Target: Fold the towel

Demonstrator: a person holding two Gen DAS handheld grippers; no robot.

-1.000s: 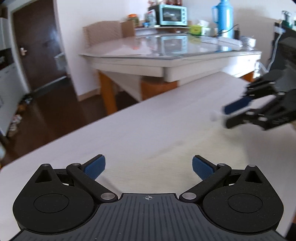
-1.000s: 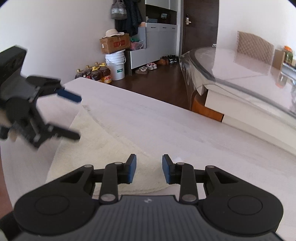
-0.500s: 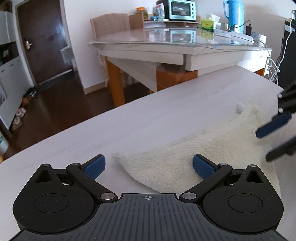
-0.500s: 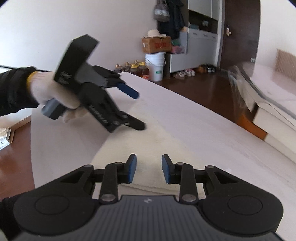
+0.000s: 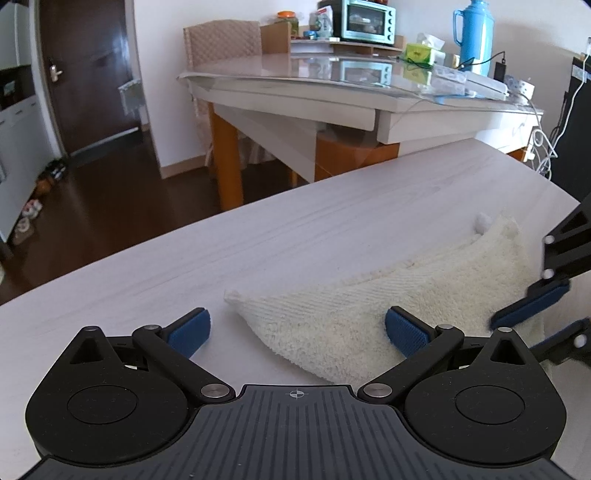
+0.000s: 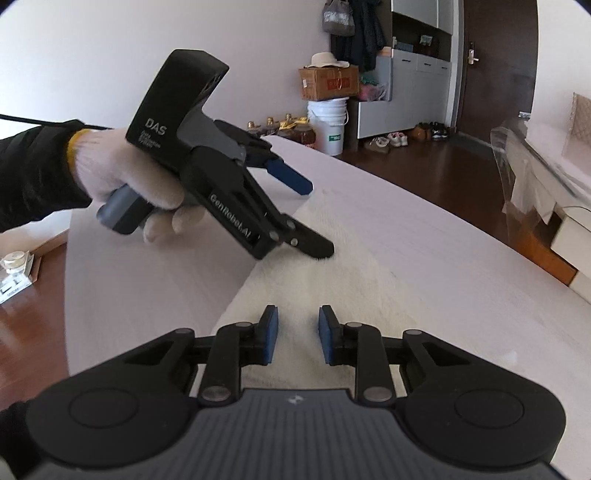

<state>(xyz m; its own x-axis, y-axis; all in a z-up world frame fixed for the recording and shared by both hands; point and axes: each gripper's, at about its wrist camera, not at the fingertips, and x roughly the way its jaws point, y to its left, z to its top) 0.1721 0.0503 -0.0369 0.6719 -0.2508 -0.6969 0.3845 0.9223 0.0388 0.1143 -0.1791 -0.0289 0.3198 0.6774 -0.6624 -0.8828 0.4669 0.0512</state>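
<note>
So the left gripper has its blue pads spread wide with nothing pinched; a corner of the cream towel sits between them, flat on the pale wood-grain tabletop. From the right wrist view you can see that same left gripper tilted down over the towel, its lower finger right at the fabric's far part, held by a white-gloved left hand with a black sleeve; the writing is readable: "DAS" on the handle block and "GenRobot.AI" along the side arm.

The right gripper has its pads fairly close and closing; towel lies below them but nothing is pressed between them. In the left view the right gripper pokes in from the right edge over the towel's right end.

Around it: a second table with a glass top behind, carrying a mint toaster oven, a blue thermos jug and a green tissue box; a woven chair and a dark door to the left. The other way there's a white bucket with a cardboard box and hat on top, bottles on the floor, shoes by grey cabinets.
</note>
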